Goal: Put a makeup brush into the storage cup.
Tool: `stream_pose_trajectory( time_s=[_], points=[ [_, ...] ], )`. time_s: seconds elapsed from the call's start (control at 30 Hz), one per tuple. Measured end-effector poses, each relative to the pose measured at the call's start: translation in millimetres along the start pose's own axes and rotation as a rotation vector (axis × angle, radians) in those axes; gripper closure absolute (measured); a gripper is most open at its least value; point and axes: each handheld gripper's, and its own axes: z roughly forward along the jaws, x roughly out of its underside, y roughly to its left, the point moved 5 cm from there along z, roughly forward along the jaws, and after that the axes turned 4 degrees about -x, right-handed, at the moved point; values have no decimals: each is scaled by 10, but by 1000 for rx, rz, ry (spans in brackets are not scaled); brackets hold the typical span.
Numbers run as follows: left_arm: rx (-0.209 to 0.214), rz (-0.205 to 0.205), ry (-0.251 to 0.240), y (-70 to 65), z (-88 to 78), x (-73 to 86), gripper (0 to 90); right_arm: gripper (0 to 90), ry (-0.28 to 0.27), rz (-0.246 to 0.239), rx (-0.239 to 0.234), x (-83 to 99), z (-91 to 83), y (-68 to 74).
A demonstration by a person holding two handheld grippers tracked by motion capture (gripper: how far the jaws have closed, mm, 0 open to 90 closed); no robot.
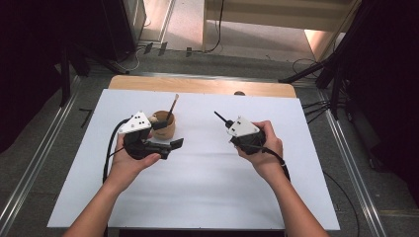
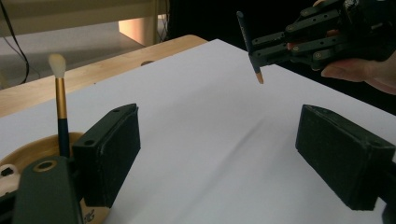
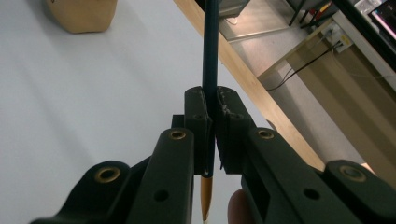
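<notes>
No legible writing is seen; the right claw [image 3: 211,135] is clenched on a dark brush [image 3: 209,56], the left claw [image 2: 233,154] released beside the wooden cup [image 1: 164,129].

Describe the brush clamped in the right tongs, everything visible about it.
The brush is a thin stick with a dark blue-black shaft and a tan, wood-like pointed end that pokes out behind the pads. The right tongs are shut on it, gripping it near that tan end, so most of its length juts out beyond the jaws. It is held in the air above the white table cover, touching nothing else. In the left gripper view it stands steeply, tan tip downward. Its far end cannot be made out.
</notes>
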Motion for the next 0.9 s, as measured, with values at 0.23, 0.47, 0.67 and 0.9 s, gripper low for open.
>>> stream_pose_trajectory(
  time_s=[0.23, 0.47, 0.67, 0.9],
  points=[
    [11, 24, 5, -61, 60, -53, 225, 851, -15, -41, 17, -30, -18, 32],
    [20, 32, 18, -101, 114, -88, 362, 852, -22, -89, 12, -56, -25, 88],
    [25, 39, 27, -139, 176, -131, 413, 852, -31, -126, -1, -80, -21, 126],
    [30, 34, 44, -163, 241, -179, 437, 852, -33, -178, 9, -106, -21, 184]
  ],
)
